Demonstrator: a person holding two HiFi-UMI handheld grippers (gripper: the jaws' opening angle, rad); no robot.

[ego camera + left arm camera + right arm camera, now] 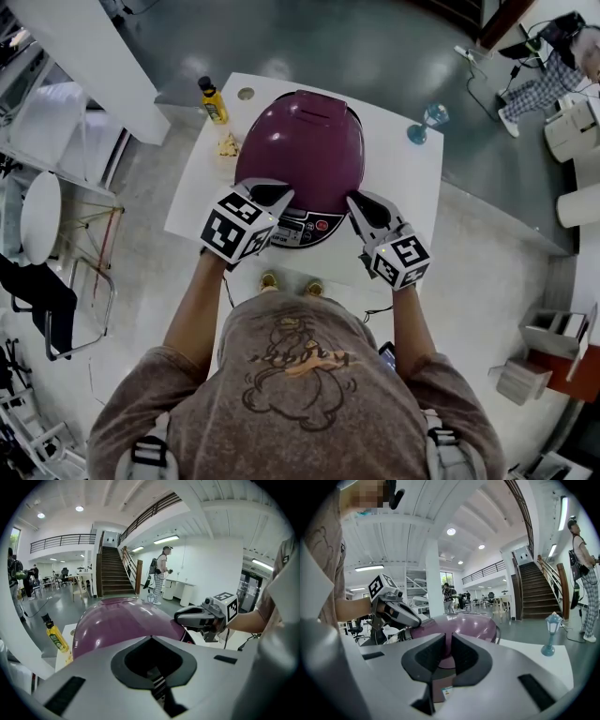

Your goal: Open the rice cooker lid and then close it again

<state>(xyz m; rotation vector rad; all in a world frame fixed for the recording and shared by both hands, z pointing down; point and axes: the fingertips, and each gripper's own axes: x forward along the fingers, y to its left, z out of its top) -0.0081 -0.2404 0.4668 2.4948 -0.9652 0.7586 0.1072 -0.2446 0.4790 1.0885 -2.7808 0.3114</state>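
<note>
White table (412,178) stands on a grey floor, and the purple rice cooker (300,150) sits in the middle of it. Closest to the person, two grippers are at the cooker's front. The left gripper (273,195) is at the cooker's front left edge, its fingers shut together with nothing in them. The right gripper (353,201) is at the cooker's front right edge, its fingers almost together with just a thin gap and nothing pinched. Between them is the cooker's button panel (305,228). The cooker's lid is down. Behind the cooker on the left stands a yellow bottle (213,101). Behind it on the right stands a small blue lamp (427,122). Far past the cooker are stairs (112,573).
</note>
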